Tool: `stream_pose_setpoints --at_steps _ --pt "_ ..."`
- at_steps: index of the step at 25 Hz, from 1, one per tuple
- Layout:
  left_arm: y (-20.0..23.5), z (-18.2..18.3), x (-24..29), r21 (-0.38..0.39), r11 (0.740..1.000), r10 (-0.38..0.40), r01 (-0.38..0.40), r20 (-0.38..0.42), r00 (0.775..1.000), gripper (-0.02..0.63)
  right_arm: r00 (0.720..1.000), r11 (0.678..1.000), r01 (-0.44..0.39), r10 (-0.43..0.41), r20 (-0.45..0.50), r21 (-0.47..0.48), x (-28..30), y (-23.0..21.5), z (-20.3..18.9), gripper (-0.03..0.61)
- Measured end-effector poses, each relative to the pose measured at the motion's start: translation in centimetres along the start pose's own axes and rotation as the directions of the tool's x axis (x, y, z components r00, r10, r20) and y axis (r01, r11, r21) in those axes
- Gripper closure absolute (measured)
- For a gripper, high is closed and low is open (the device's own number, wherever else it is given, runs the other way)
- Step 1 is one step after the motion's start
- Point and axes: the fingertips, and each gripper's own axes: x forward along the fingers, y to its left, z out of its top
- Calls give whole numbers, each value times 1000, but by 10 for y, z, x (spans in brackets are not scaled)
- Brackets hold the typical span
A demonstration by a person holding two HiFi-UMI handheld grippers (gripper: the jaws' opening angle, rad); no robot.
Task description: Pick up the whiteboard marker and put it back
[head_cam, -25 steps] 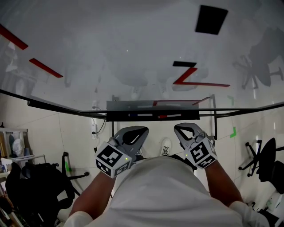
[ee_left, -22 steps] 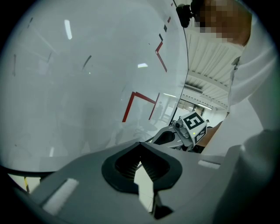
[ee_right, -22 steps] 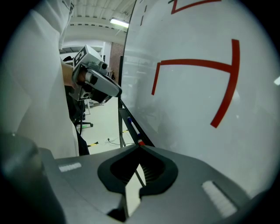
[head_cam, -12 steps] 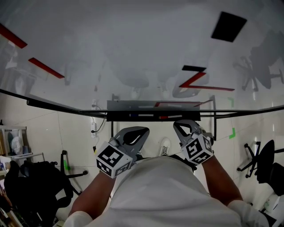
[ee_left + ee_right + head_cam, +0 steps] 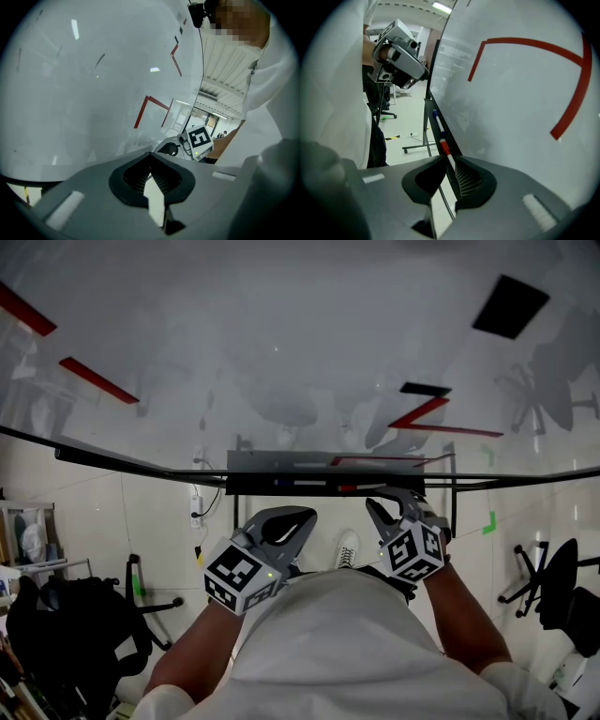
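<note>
A red-capped whiteboard marker (image 5: 444,147) lies in the tray (image 5: 281,462) under the whiteboard (image 5: 281,334), with a blue-capped marker (image 5: 435,115) further along the same tray. In the head view the red marker (image 5: 348,488) sits just ahead of my right gripper (image 5: 394,503). That gripper (image 5: 447,161) is open, its jaws on either side of the marker's white body at the tray edge. My left gripper (image 5: 306,515) hangs lower, below the tray; its (image 5: 150,157) tips meet and hold nothing.
Red strokes (image 5: 427,418) and a black eraser (image 5: 511,306) are on the board. Below stand the board's frame legs (image 5: 455,498), a black bag on a chair (image 5: 70,634), an office chair (image 5: 558,582) and a power strip (image 5: 196,512).
My right gripper has moved forward and up to the tray, closing in on the red-capped marker. The left gripper has stayed where it was.
</note>
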Motion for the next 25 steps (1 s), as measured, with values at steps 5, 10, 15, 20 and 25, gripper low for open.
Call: stream_pose_setpoints --at_steps 5,10,15,20,25 --pt "0 -1 0 -1 1000 -3 3 -1 1000 597 1000 999 9 -10 -20 -38 6 -2 0 529" --pt "1 -1 -3 -2 1000 2 -2 -2 1000 597 998 995 15 -20 -55 -94 13 -4 -3 529" --pt "3 -2 -4 -6 1000 7 -7 0 1000 597 997 993 -6 -3 -77 -118 22 -3 -4 529" --pt "2 -2 -4 -9 1000 8 -8 4 1000 597 996 993 -19 8 -93 -119 29 -3 -6 529" --pt "3 -4 -5 -12 1000 10 -10 4 1000 597 994 988 -30 14 -107 -154 33 -2 -6 529"
